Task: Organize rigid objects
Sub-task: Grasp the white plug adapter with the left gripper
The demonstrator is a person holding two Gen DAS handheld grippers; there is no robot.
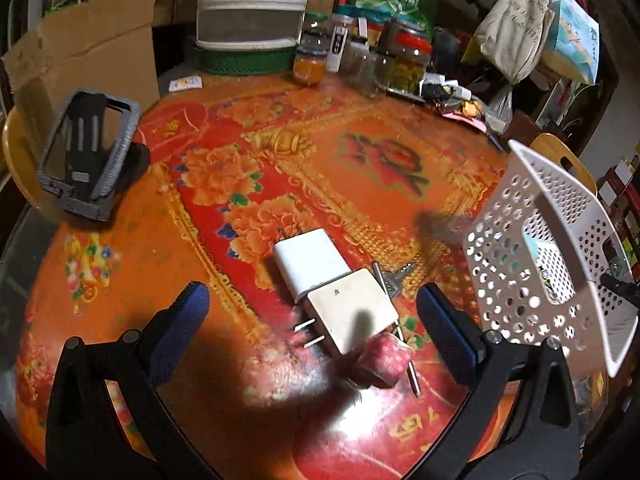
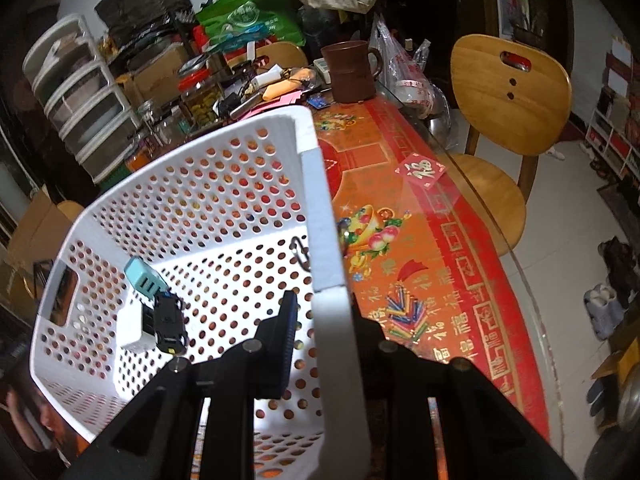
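- Left tool point(image 1: 312, 316) spread wide, hovering low over two white chargers point(image 1: 344, 308) lying touching on the desk point(image 1: 120, 280), keys point(image 1: 394, 276) just beside.
- Right tool point(image 2: 322, 334) clamped on the white basket point(image 2: 320, 200) wall, basket tipped up off the desk.
- Likely risks: stacked chargers skidding or only one caught; tilted basket spilling its adapters point(image 2: 144, 280).
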